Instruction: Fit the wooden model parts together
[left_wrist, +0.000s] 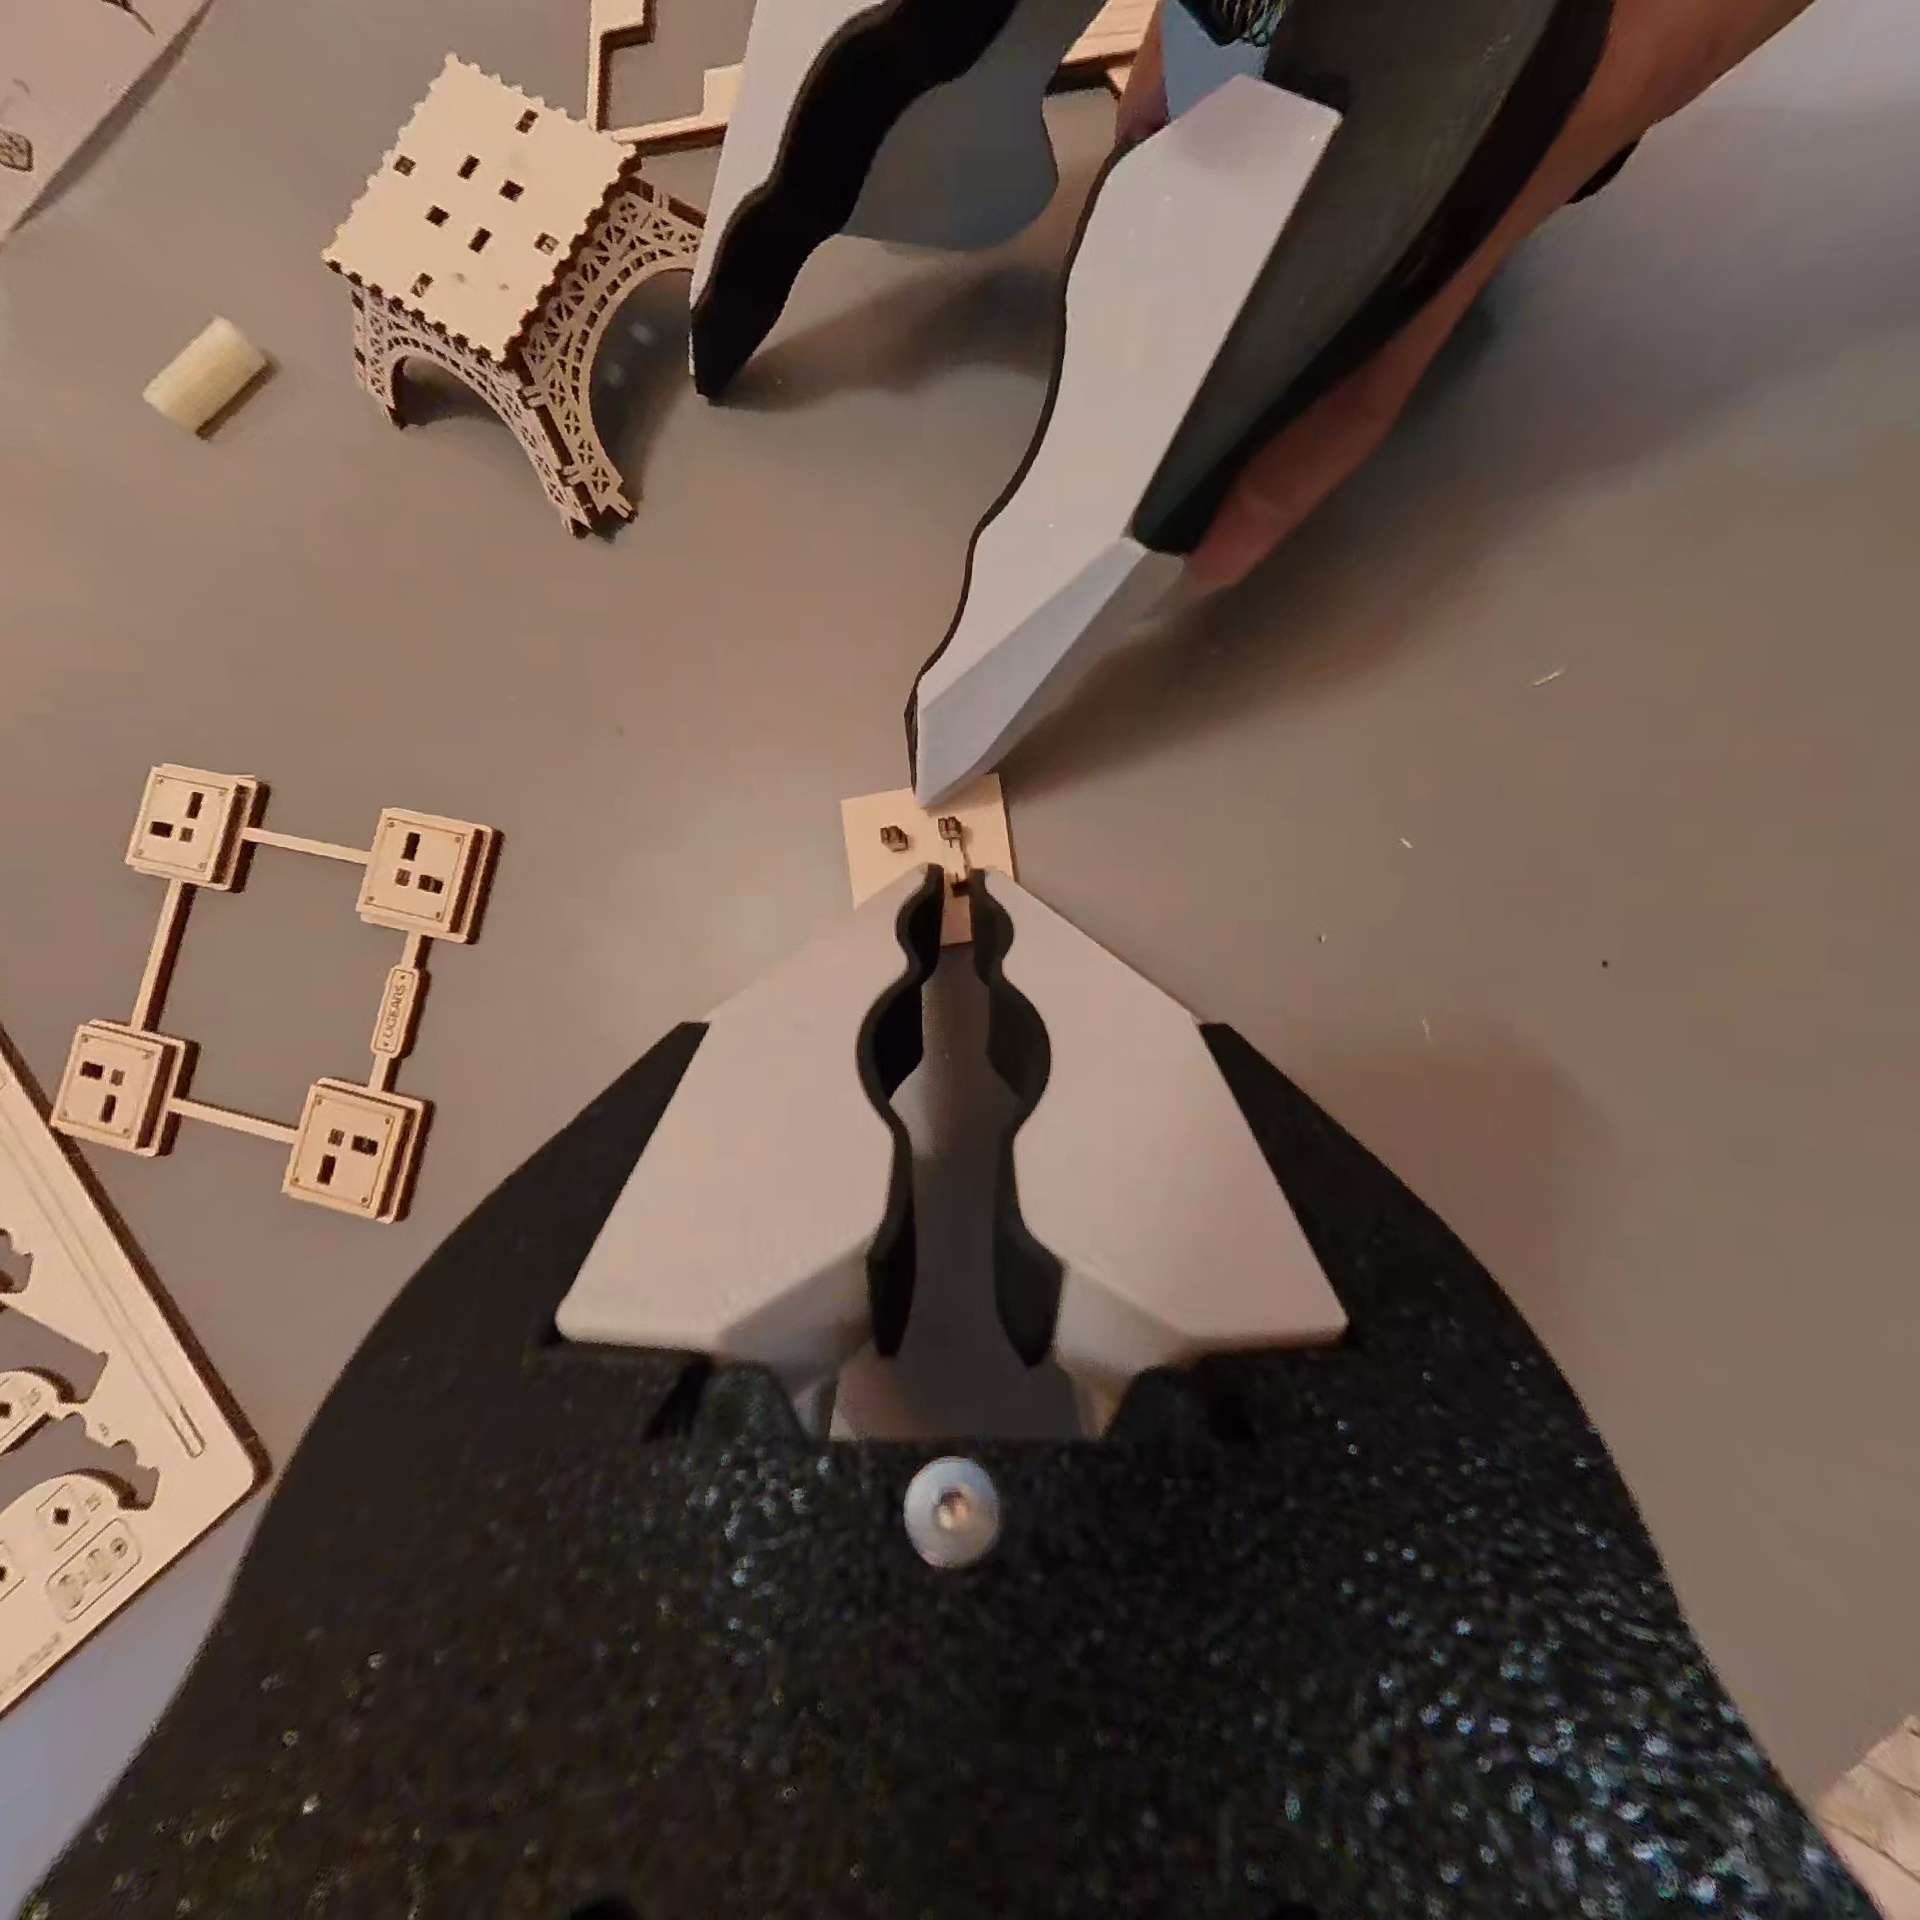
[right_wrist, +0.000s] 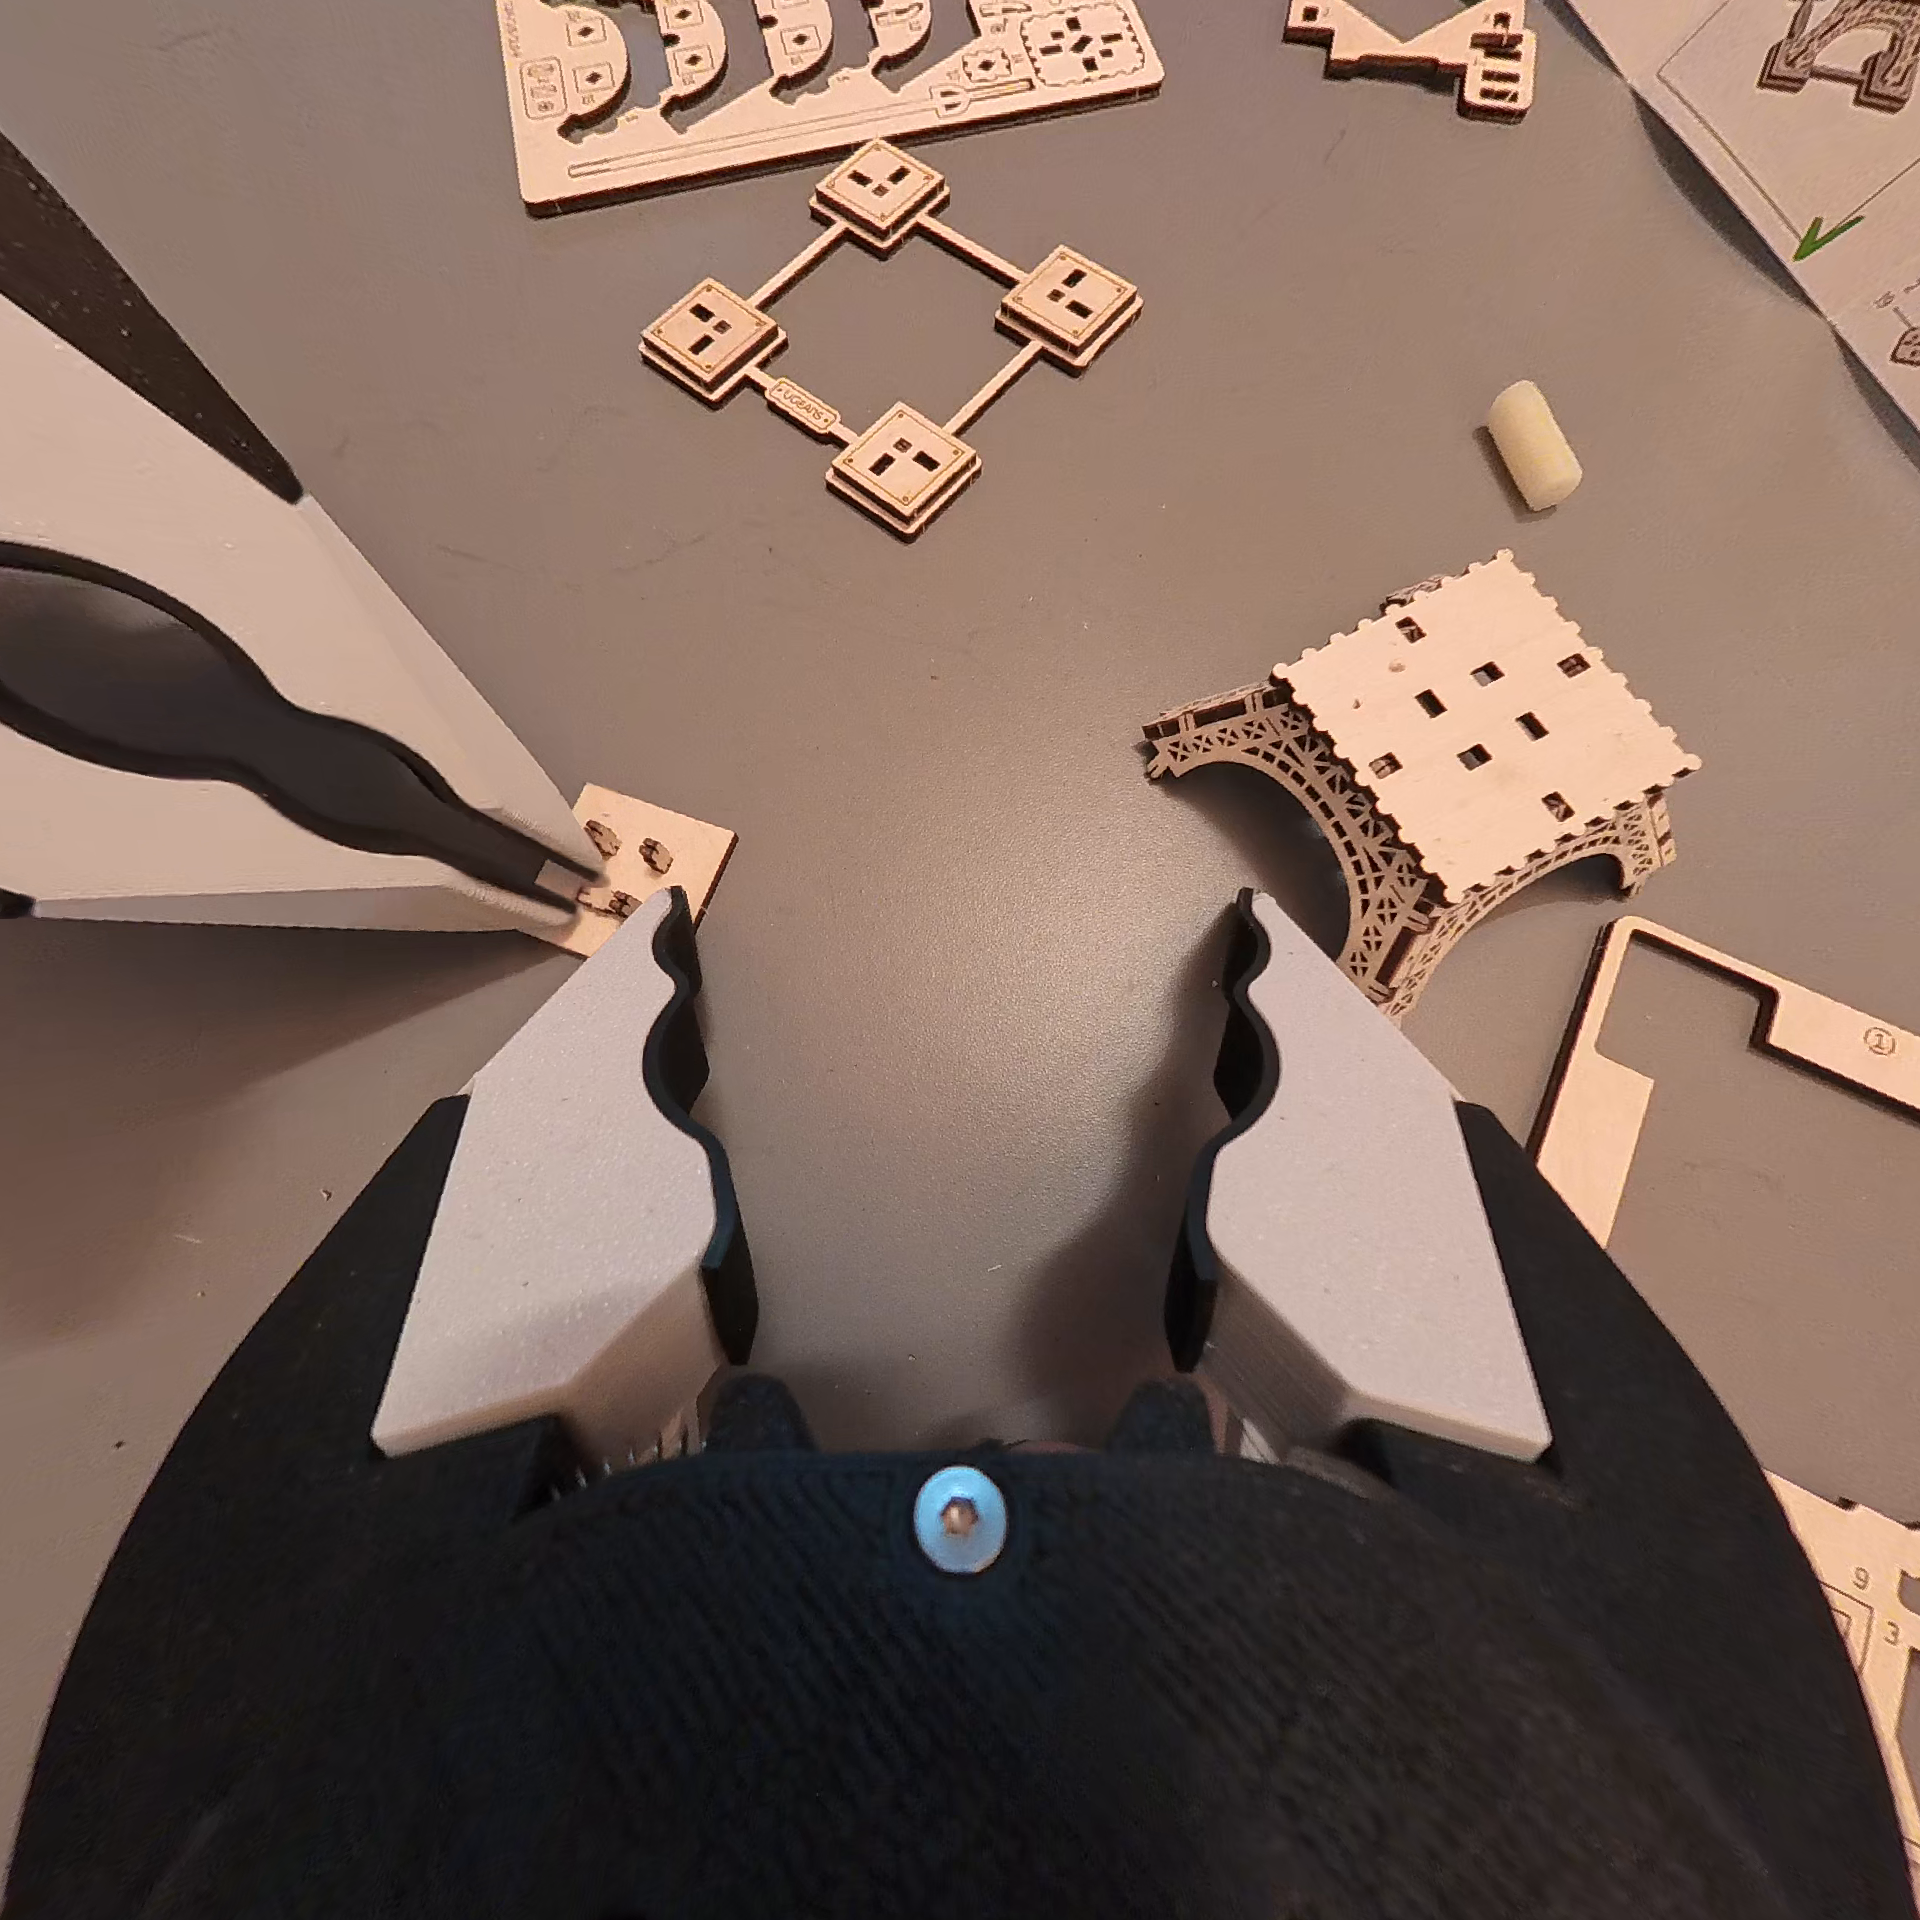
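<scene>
centre of the left wrist view: left gripper (left_wrist: 954, 894) closed on a tiny wooden tab (left_wrist: 960, 916), pinched at the very fingertips and meeting the near edge of a small flat wooden plate (left_wrist: 925, 844) with little slots, flat on the grey bench (left_wrist: 1455, 935). possibly seated in a slot already, too small to tell. right gripper (right_wrist: 961, 914) wide open, nothing between its fingers; one fingertip (left_wrist: 940, 764) resting on the plate's far edge, the other off to the upper middle of that frame. in the right wrist view, plate (right_wrist: 665, 847) at centre left, beside the left-hand finger. arched lattice tower base (left_wrist: 509, 301) upright at upper left of the left view, pale cylinder (left_wrist: 206, 376) beside it. square frame with four corner blocks (left_wrist: 286, 987) at mid left, punched wooden sheet (left_wrist: 94, 1382) at lower left edge. printed instruction paper (right_wrist: 1787, 135) at upper right of the right view.
</scene>
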